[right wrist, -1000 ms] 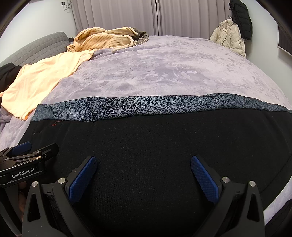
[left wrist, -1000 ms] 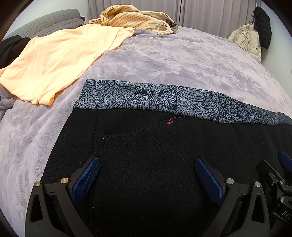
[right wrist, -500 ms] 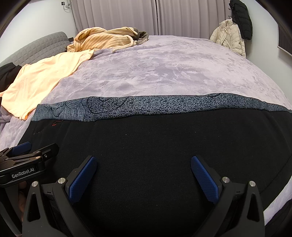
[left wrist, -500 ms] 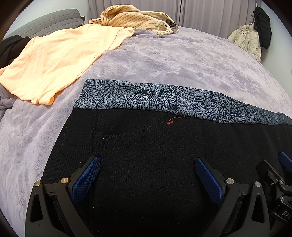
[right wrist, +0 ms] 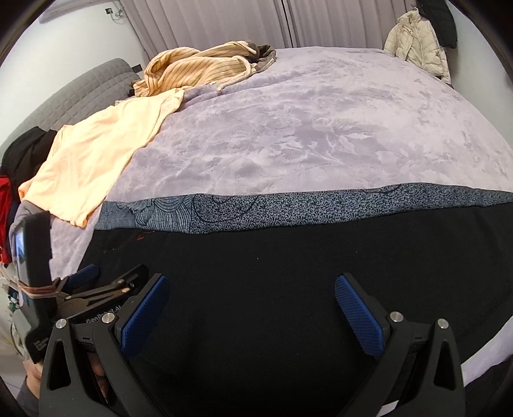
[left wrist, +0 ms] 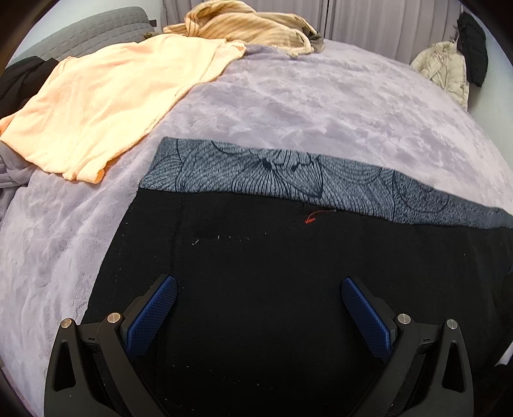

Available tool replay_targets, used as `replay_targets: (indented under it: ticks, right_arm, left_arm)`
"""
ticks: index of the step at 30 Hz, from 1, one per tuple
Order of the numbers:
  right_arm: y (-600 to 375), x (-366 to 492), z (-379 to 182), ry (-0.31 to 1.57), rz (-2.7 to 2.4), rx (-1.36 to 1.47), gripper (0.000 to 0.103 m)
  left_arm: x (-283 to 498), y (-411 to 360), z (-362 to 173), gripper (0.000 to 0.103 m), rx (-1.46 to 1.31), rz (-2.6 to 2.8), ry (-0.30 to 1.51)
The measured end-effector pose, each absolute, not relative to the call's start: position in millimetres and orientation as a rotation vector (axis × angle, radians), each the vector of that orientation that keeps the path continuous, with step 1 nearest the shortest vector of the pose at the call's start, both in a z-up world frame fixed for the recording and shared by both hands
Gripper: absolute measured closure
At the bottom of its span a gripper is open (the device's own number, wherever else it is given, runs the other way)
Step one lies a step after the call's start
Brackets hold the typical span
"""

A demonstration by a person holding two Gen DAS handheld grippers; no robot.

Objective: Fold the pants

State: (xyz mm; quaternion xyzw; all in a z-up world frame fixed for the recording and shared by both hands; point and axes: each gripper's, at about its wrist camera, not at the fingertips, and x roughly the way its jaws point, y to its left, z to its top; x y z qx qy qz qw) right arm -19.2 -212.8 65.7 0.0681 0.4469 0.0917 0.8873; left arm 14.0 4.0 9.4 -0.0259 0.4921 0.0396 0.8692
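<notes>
The pants (left wrist: 272,256) lie flat on the bed, black fabric on top with a blue-grey patterned band (left wrist: 256,173) showing along the far edge. A small red thread (left wrist: 310,219) sits near that edge. My left gripper (left wrist: 258,285) hovers open over the black fabric near its left end, holding nothing. My right gripper (right wrist: 251,282) is open too, above the middle of the pants (right wrist: 288,256). The left gripper (right wrist: 109,277) shows at the lower left of the right wrist view, close beside the right one.
The lavender bed cover (left wrist: 320,106) stretches beyond the pants. A peach shirt (left wrist: 105,106) and a striped beige garment (left wrist: 243,25) lie at the far left. Jackets (right wrist: 413,41) hang on the right wall. Dark clothes (right wrist: 22,154) pile by the grey headboard (right wrist: 80,93).
The right gripper has drawn back and turned left; it has left the left wrist view, and the left gripper now shows larger in the right wrist view. The pants have not moved.
</notes>
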Motion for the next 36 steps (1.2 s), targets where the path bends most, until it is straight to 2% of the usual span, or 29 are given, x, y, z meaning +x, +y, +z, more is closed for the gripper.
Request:
replay_targets:
  ticks: [14, 30, 32, 33, 34, 35, 36]
  right_arm:
    - [-176, 16, 71, 0.967, 0.244, -0.217, 0.000]
    - [-114, 77, 28, 0.969, 0.503, -0.536, 0.001]
    - [-113, 87, 26, 0.994, 0.609, -0.500, 0.016]
    - [-112, 92, 23, 1.041, 0.698, -0.463, 0.038]
    - [-109, 94, 20, 1.069, 0.750, -0.439, 0.055]
    - [-106, 93, 19, 1.083, 0.797, -0.445, 0.062]
    - [-101, 89, 19, 1.082, 0.847, -0.474, 0.081]
  left_arm:
    - [16, 14, 33, 0.000, -0.021, 0.088, 0.997]
    - [26, 25, 30, 0.000, -0.034, 0.039, 1.031]
    - [26, 27, 30, 0.000, -0.047, 0.035, 1.039]
    - [27, 29, 29, 0.000, -0.061, 0.028, 1.044]
    - [28, 31, 29, 0.000, -0.078, 0.018, 1.048]
    - [29, 33, 29, 0.000, -0.098, 0.006, 1.051]
    - [29, 36, 31, 0.000, -0.119, -0.008, 1.053]
